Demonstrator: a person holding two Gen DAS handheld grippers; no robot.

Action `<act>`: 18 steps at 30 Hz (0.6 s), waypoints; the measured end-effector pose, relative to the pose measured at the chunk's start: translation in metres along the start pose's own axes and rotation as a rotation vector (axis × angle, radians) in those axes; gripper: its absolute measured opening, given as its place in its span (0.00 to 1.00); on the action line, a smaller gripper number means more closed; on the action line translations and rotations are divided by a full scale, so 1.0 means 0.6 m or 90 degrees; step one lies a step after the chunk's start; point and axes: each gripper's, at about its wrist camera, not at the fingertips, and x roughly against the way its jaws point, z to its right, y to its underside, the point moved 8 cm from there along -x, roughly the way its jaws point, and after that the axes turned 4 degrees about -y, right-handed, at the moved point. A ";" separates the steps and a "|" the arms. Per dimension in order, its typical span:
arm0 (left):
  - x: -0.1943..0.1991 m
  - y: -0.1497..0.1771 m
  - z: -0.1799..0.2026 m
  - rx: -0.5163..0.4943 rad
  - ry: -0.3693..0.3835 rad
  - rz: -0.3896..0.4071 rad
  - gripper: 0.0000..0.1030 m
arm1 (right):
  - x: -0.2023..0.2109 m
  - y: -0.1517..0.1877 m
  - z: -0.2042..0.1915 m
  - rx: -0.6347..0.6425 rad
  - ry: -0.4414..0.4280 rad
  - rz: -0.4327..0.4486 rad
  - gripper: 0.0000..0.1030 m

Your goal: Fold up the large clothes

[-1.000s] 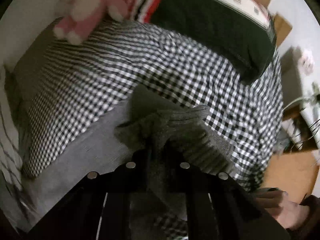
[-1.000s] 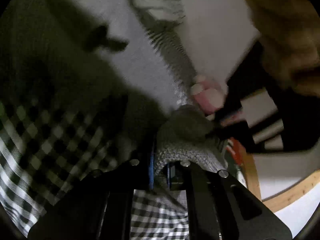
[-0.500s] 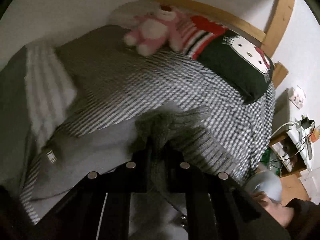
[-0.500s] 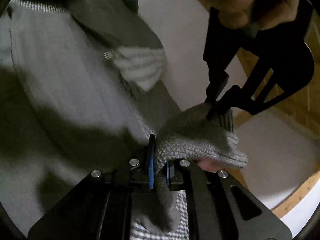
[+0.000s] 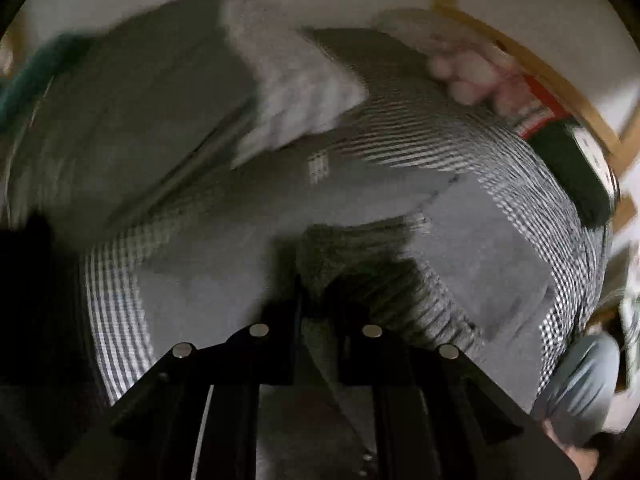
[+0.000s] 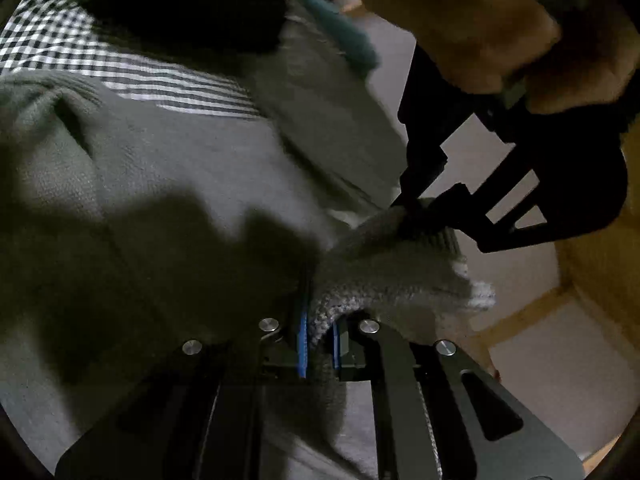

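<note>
A grey knit sweater (image 5: 492,248) lies spread on the checked bedspread (image 5: 544,184). Its ribbed hem is bunched between the fingers of my left gripper (image 5: 318,280), whose jaws are opening while the knit still sits pinched in them. In the right wrist view that same left gripper (image 6: 416,216) nips the hem's far end, with a hand (image 6: 500,20) above it. My right gripper (image 6: 320,328) is shut on the near part of the hem, and the sweater's body (image 6: 160,160) stretches away to the left in shadow.
A pale striped garment (image 5: 296,96) and a teal cloth (image 5: 20,80) lie at the back of the bed. A pink plush toy (image 5: 468,68) and a black cushion (image 5: 576,160) rest by the wooden bed frame (image 5: 520,52). White wall lies beyond.
Both grippers have swept sideways over the bed with the hem held between them. In the left wrist view the plush toy and cushion slid to the right, and the view has rolled.
</note>
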 end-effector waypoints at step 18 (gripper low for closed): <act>0.053 -0.012 -0.081 0.083 -0.008 0.149 0.91 | 0.166 0.012 -0.002 -0.234 -0.241 0.168 0.97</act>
